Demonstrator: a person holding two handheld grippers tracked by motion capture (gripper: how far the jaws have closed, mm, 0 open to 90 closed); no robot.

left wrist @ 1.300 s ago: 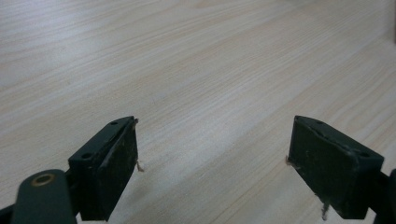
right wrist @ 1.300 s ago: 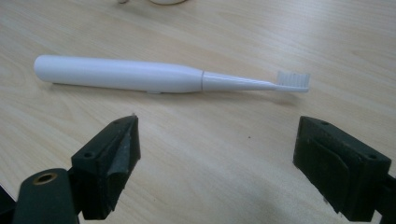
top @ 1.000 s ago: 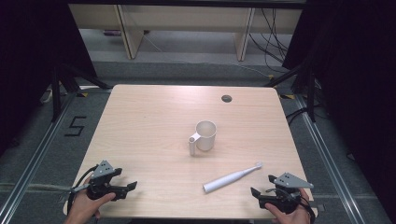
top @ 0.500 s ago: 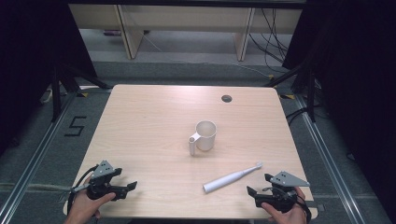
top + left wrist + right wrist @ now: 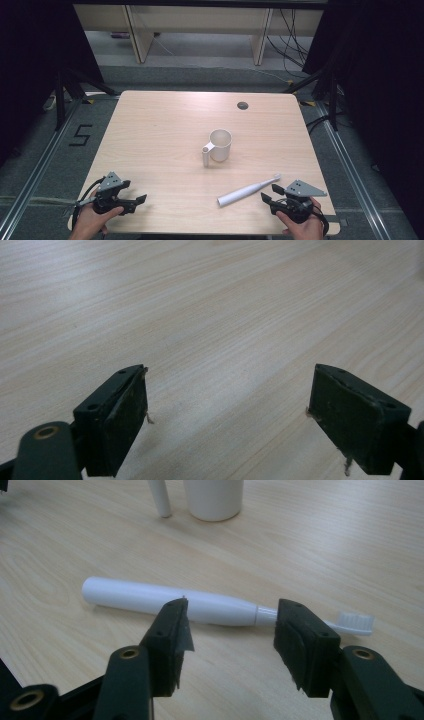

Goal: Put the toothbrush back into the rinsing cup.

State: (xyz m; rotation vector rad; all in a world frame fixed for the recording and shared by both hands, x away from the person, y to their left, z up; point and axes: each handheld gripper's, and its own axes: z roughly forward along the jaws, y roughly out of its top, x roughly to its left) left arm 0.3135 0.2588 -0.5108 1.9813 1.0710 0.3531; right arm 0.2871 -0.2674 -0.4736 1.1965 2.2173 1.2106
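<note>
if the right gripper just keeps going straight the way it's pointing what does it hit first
Most likely the white electric toothbrush, which lies crosswise on the table just beyond the right gripper. Its jaws have just been closing, with nothing between them yet. The mug stands farther along; depth is hard to judge.

A white electric toothbrush [image 5: 248,190] lies flat on the wooden table [image 5: 160,130]. Its fat handle end points to about 8 o'clock and its small brush head with white bristles points to about 2 o'clock. It sits near the table's front edge, at about 5 o'clock from the middle. A white mug [image 5: 220,145] stands upright at about 11 o'clock from the toothbrush, apart from it.
</note>
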